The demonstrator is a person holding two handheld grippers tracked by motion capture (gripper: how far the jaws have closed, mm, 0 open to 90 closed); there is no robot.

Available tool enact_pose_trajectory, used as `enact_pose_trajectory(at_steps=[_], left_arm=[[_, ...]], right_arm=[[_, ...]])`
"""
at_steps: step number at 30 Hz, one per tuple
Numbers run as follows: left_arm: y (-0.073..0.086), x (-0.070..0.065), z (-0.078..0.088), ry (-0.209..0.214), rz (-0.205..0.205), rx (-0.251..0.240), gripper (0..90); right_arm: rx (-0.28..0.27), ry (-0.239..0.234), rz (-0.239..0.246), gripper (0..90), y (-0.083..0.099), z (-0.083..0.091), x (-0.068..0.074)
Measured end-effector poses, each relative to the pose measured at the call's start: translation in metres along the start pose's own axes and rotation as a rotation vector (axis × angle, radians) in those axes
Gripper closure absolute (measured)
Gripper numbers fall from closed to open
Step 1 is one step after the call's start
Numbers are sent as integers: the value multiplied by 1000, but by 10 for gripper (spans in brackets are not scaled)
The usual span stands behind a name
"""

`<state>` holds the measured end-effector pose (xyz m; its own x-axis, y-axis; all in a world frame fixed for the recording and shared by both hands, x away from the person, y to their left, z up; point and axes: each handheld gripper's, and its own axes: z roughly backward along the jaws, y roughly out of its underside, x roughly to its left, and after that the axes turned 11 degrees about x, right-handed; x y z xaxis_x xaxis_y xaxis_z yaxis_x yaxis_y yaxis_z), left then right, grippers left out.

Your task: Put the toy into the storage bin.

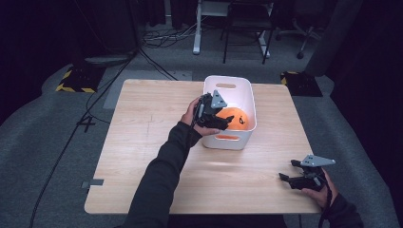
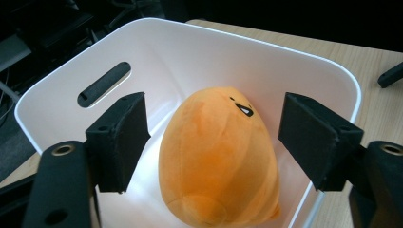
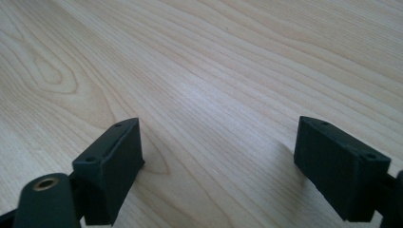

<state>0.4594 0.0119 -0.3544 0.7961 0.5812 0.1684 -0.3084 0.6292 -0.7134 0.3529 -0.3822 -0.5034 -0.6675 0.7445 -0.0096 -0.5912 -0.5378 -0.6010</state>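
Nearest to me, my right gripper sits by the near right corner of the wooden table, well apart from the white bin that I use as my landmark. Its jaws stand wide with nothing between them; in the right gripper view I see bare wood grain under and beyond the two black pads. Farther out, my left gripper hangs over the near left rim of the bin, pointing into it, with my sleeve and hand coming up to it from the near side. Its jaws are spread wide too: in the left gripper view the pads stand off to either side of the orange plush toy, with a clear gap on both sides, so nothing is gripped. The toy lies inside the bin, on its floor, toward the bin's near half. It is egg-shaped, and in the left gripper view its long axis runs from its broad base near the gripper to its narrower top pointing away, toward the far wall of the bin; the small black and white mark of its face sits near that far end. The slot handle shows in the wall left of the toy.
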Motion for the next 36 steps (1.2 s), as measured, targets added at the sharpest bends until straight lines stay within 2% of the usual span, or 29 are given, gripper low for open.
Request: enact_pose_trajectory(at_steps=[3,9,11,12,16,17,24,25,29,30,32,33,34,36], left_arm=[[1,3,2,-10,18,4,202],[7,9,10,-18,61,-20,172],[8,11,12,-39,75,-13,170],[9,13,13,-52,66,-7,170],[13,16,18,-57,74,7,164],[14,17,20,-72,72,11,164],[21,22,30,-87,70,32,164],[22,21,30,-93,93,8,164],[26,23,35,-96,91,24,164],[27,24,36,-111,89,19,164],[30,24,38,-105,92,31,164],[31,26,40,-121,76,35,164],[32,25,40,-116,96,31,165],[36,25,42,-114,91,28,166]], right_arm=[[0,0,0,167,0,0,0],[0,0,0,167,0,0,0],[0,0,0,167,0,0,0],[0,0,0,167,0,0,0],[0,0,0,167,0,0,0],[0,0,0,167,0,0,0],[0,0,0,167,0,0,0],[0,0,1,167,0,0,0],[0,0,1,167,0,0,0],[0,0,0,166,0,0,0],[-1,0,1,167,0,0,0],[0,0,0,167,0,0,0],[0,0,0,167,0,0,0],[0,0,0,167,0,0,0]])
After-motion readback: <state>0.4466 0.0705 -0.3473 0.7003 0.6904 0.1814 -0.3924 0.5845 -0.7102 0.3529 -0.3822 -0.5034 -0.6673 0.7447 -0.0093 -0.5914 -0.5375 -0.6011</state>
